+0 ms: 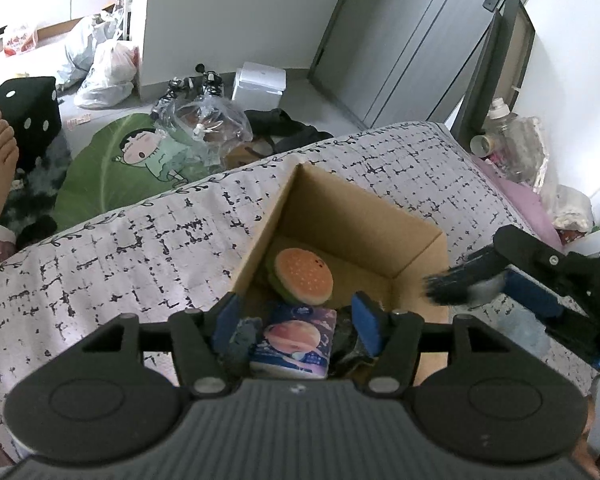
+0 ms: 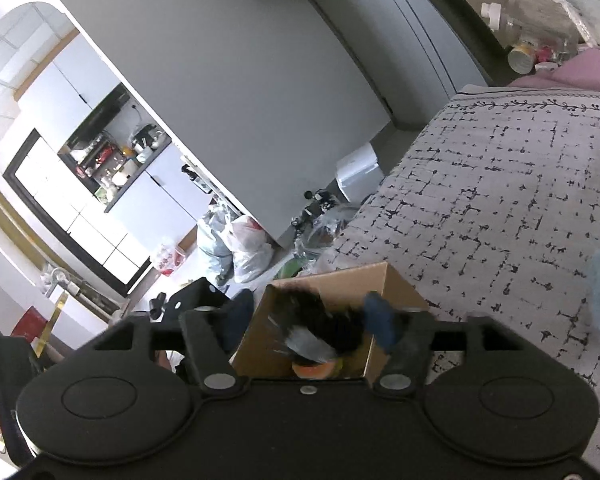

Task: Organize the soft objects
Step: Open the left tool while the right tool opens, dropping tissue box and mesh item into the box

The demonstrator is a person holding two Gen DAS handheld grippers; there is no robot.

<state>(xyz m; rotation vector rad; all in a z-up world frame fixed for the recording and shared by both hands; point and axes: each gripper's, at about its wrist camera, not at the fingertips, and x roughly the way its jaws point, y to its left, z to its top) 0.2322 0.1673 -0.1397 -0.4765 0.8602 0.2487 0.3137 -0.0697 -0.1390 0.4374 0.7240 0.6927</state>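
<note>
A cardboard box (image 1: 340, 216) sits open on a bed (image 1: 120, 248) covered in a grey quilt with a broken black grid. Nearest the left-wrist camera, the left gripper (image 1: 298, 326) hangs over the box's near edge, its blue-padded fingers (image 1: 366, 318) parted, with a purple tissue pack (image 1: 294, 344) lying between them, apart from either pad. Just beyond it in the box rests a plush hamburger (image 1: 304, 276), orange bun over a green layer. At the box's right rim the right gripper (image 2: 306, 314) stands with fingers spread; a black-and-grey furry toy (image 2: 320, 330) lies blurred between them over the box, and whether a pad touches it cannot be made out. Past the bed, the floor holds a green cartoon mat (image 1: 116, 160), clear plastic bags (image 1: 204, 120) and a white box (image 1: 260, 84) beside a grey door (image 1: 412, 40). The box's near contents are hidden behind the left gripper.
</note>
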